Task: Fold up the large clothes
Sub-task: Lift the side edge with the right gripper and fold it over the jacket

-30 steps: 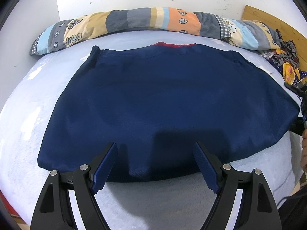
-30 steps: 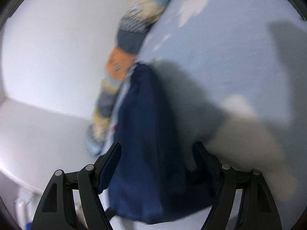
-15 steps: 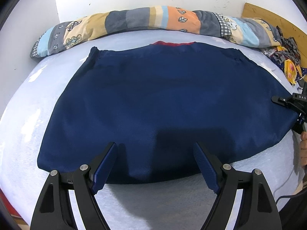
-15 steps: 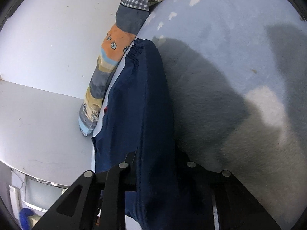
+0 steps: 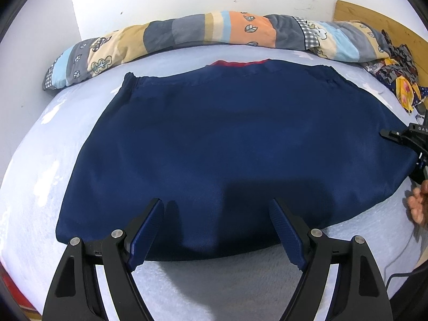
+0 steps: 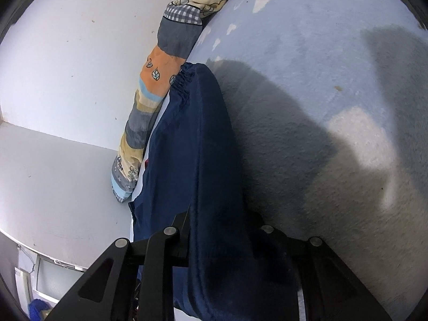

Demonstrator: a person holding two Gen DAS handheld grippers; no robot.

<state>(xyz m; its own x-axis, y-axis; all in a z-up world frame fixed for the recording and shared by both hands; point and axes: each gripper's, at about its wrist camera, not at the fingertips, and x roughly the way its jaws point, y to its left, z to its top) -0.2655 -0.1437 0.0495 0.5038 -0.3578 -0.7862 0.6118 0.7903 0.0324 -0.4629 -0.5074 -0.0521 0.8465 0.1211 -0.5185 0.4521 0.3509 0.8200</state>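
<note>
A large navy garment (image 5: pixel 235 144) with a red collar (image 5: pixel 238 62) lies spread flat on the pale blue bed (image 5: pixel 40 187). My left gripper (image 5: pixel 216 222) is open and empty, hovering over the garment's near hem. My right gripper (image 5: pixel 409 144) shows at the garment's right edge in the left wrist view. In the right wrist view my right gripper (image 6: pixel 222 230) is shut on the navy garment's (image 6: pixel 203 144) side edge, and the fabric covers its fingertips.
A long patchwork pillow (image 5: pixel 203 30) lies along the white wall behind the garment; it also shows in the right wrist view (image 6: pixel 160 72). A pile of patterned clothes (image 5: pixel 396 72) sits at the right by a wooden headboard (image 5: pixel 374 16). A hand (image 5: pixel 418 203) shows at the right edge.
My right gripper has closed on the garment's right side edge and now holds it. My left gripper has stayed open over the near hem.
</note>
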